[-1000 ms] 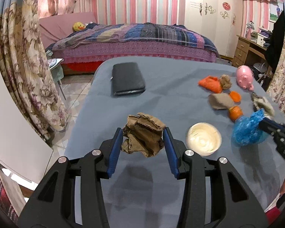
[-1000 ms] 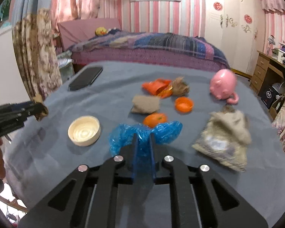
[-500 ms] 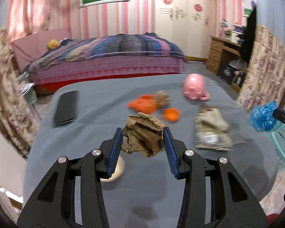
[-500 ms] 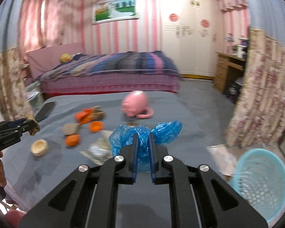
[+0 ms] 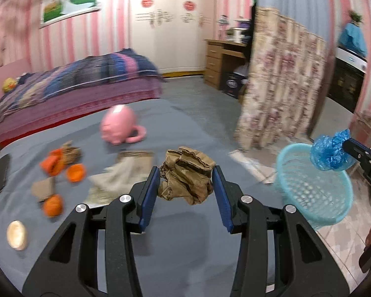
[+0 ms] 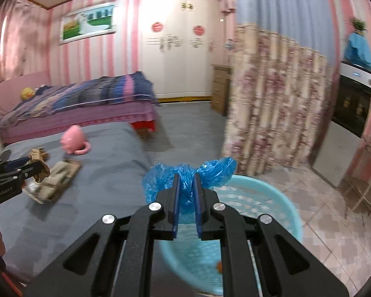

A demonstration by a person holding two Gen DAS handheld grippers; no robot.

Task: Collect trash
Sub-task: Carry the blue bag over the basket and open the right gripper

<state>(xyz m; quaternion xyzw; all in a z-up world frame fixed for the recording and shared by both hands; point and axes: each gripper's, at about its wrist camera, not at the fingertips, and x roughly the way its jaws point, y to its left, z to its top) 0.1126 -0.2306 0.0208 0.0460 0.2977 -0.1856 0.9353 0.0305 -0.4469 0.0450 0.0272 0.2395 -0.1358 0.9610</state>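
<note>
My left gripper (image 5: 186,173) is shut on a crumpled brown paper wad (image 5: 186,178) and holds it above the grey table (image 5: 175,252). My right gripper (image 6: 186,180) is shut on a crumpled blue plastic bag (image 6: 185,175) and holds it over the light blue mesh basket (image 6: 279,203) on the floor. The bag (image 5: 330,153) and basket (image 5: 311,185) also show at the right of the left wrist view. The left gripper with its wad (image 6: 38,164) shows at the left of the right wrist view.
On the table lie a pink piggy bank (image 5: 120,128), orange peels (image 5: 53,164), an orange cap (image 5: 75,172), a small orange (image 5: 52,205), a crumpled wrapper (image 5: 121,178), a cream lid (image 5: 17,231) and a black phone (image 5: 1,174). A floral curtain (image 5: 279,94) hangs beyond the basket.
Both grippers have swung right. The right gripper has carried the blue bag off the table to above the basket. The left gripper still holds the paper wad over the table.
</note>
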